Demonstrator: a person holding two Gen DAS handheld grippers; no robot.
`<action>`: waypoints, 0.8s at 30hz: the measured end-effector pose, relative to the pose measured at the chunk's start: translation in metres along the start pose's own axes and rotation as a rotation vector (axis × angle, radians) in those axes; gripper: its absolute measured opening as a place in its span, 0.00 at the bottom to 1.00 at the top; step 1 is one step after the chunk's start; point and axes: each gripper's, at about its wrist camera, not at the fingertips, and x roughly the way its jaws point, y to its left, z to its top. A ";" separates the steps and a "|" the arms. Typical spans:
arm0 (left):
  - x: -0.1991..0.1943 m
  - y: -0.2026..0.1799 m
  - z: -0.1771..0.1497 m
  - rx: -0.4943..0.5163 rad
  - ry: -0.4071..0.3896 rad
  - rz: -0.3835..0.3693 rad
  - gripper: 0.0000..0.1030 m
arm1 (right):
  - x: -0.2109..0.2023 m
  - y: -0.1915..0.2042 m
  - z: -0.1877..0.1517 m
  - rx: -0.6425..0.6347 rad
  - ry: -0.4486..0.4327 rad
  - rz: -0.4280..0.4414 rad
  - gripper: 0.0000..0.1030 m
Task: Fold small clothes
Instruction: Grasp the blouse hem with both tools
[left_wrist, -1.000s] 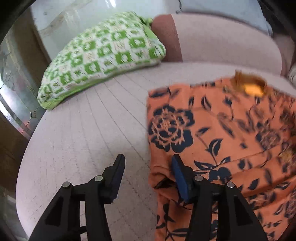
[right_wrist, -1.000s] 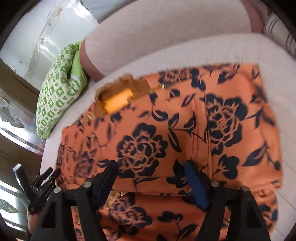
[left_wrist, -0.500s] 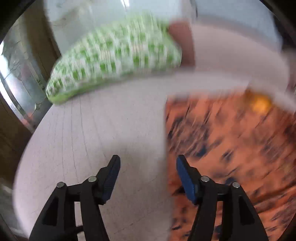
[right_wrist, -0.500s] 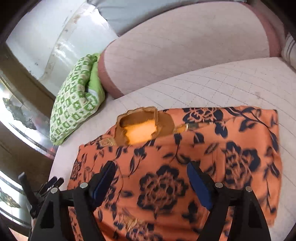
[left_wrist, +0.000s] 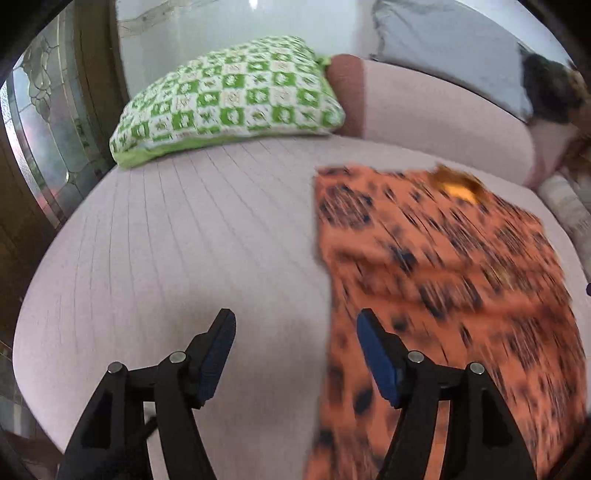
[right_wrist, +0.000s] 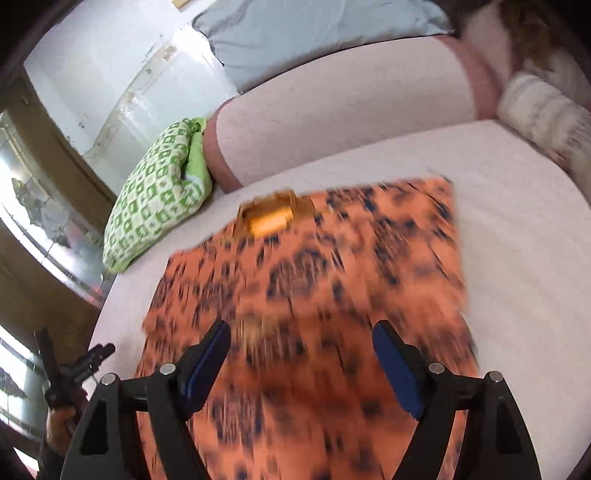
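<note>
Both tongs agape over orange garment (right_wrist: 314, 295)

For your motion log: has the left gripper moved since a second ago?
Yes. The left gripper has backed off the orange garment; the green pillow sits farther off.

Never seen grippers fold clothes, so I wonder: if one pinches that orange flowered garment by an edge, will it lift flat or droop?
The orange garment would probably droop: it looks thin and lies flat on the cushion. It likely weighs little. Pushed, it would probably bunch rather than slide whole.
</note>
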 end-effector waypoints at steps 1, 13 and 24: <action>-0.010 -0.002 -0.015 0.014 0.023 -0.027 0.67 | -0.018 -0.009 -0.019 0.009 0.012 -0.029 0.79; -0.040 -0.026 -0.107 0.086 0.138 -0.132 0.71 | -0.077 -0.083 -0.131 0.127 0.157 -0.175 0.79; -0.033 -0.004 -0.129 -0.124 0.190 -0.230 0.71 | -0.071 -0.093 -0.153 0.213 0.240 -0.051 0.60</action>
